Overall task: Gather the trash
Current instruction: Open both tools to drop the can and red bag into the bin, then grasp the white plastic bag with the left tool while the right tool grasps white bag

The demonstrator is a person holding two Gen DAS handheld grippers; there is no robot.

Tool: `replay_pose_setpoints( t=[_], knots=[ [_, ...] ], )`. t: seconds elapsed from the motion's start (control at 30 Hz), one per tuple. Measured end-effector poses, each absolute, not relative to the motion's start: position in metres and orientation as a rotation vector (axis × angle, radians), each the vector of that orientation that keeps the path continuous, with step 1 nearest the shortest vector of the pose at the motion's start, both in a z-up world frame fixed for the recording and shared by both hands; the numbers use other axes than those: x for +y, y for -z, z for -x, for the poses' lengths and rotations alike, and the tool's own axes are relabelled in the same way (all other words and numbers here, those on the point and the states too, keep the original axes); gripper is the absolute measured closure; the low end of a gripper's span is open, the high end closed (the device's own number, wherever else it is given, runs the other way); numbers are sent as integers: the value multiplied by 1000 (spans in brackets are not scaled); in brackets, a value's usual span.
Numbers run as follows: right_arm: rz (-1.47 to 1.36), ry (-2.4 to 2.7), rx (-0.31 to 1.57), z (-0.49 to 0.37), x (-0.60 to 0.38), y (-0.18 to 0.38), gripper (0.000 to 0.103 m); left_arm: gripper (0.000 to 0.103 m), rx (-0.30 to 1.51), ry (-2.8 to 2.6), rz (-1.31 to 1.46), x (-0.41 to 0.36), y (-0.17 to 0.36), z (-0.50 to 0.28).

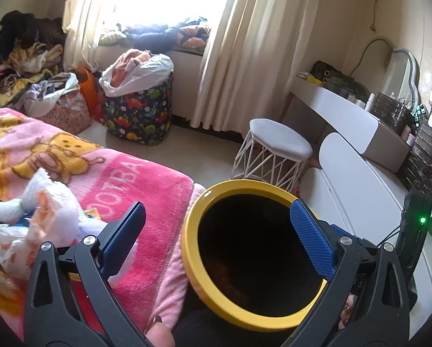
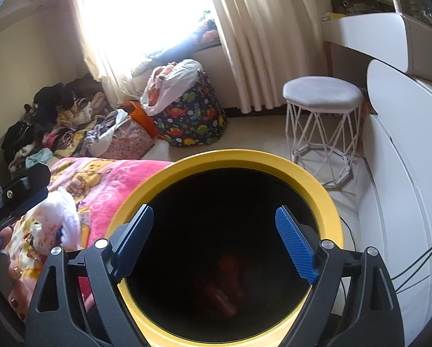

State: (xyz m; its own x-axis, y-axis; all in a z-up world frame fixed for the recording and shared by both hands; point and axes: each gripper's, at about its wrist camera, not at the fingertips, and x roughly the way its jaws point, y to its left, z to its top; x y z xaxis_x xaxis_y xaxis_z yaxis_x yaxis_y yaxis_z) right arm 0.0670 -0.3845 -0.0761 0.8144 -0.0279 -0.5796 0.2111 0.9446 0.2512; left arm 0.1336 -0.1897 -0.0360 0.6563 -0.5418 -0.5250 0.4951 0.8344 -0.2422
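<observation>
Right wrist view: the crumpled white tissue wad, judged light and soft, is seen on the pink blanket beside the yellow-rimmed round bin, with both the left gripper and the right gripper wide open and empty.

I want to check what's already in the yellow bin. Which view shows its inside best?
The right wrist view: it looks straight down into the yellow bin, where dim reddish trash shows. The left wrist view shows only darkness inside.

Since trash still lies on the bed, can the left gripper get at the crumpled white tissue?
Probably yes: the left gripper is open and empty, and the white tissue lies uncovered on the pink blanket beside its left finger.
</observation>
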Motion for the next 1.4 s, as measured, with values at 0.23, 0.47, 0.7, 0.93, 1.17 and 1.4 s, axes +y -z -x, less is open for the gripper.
replay_pose_setpoints(
  t=[0.23, 0.47, 0.7, 0.93, 1.17, 1.4],
  knots=[
    [-286, 72, 572, -65, -364, 63, 16, 11, 593, 555, 73, -170, 32, -124],
    [-270, 25, 570, -67, -346, 58, 15, 11, 584, 516, 94, -151, 30, -121],
    [-229, -48, 578, -73, -321, 56, 15, 11, 575, 453, 109, -124, 31, -122],
    [-197, -115, 601, -82, -296, 55, 14, 11, 570, 392, 122, -94, 32, -125],
    [-180, -195, 626, -94, -274, 54, 14, 11, 562, 335, 134, -64, 33, -130],
    [-156, -254, 651, -110, -251, 55, 14, 11, 562, 275, 127, -33, 38, -134]
  ],
)
